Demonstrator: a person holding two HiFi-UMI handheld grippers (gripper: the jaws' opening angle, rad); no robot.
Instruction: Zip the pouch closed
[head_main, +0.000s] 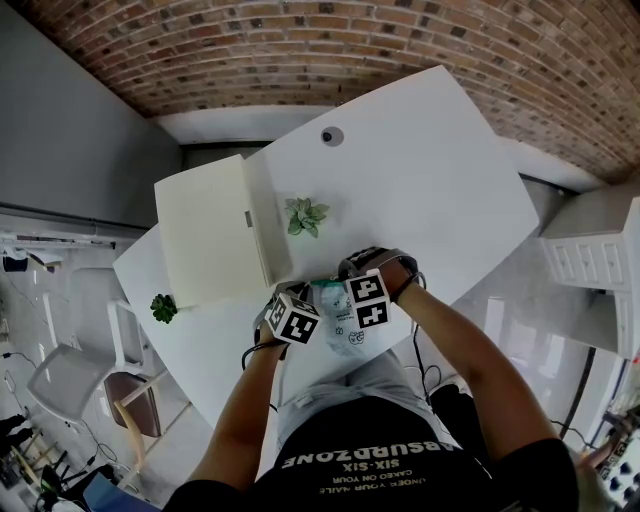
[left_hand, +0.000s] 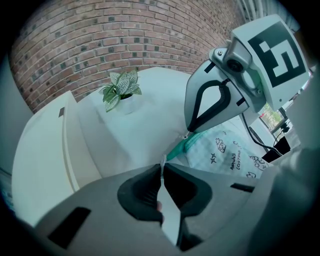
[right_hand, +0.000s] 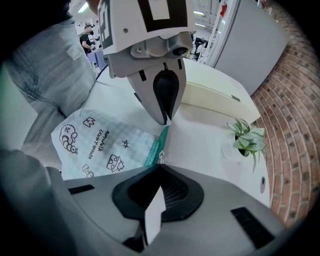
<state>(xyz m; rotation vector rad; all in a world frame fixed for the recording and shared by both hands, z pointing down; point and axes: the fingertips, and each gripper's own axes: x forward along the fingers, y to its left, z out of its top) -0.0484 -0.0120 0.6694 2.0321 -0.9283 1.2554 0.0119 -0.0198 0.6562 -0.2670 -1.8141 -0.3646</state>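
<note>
At the near edge of the white counter (head_main: 420, 200), the head view shows the pouch (head_main: 342, 328) lying flat. Your left gripper (head_main: 300, 306) is at its left end and your right gripper (head_main: 356, 296) just beside it, both pointing steeply down. A leafy plant (head_main: 306, 215) stands farther off beside a cream box (head_main: 210, 235), and a second small plant (head_main: 164, 307) sits at the counter's left edge.

Through the left gripper view, your fingers (left_hand: 142, 192) are closed on a thin white corner of the pouch, right at the end of the teal zipper (left_hand: 181, 147). The right gripper's tips touch that zipper just beyond, and the pouch's printed body spreads to the right.

Through the right gripper view, your fingers (right_hand: 175, 192) are pressed together on the zipper pull (right_hand: 159, 156), at the near end of the teal strip. The left gripper comes down at the strip's far end, close to your own tips. The pouch's doodled body lies to the left on the counter, and the leafy plant stands to the right, well apart.
</note>
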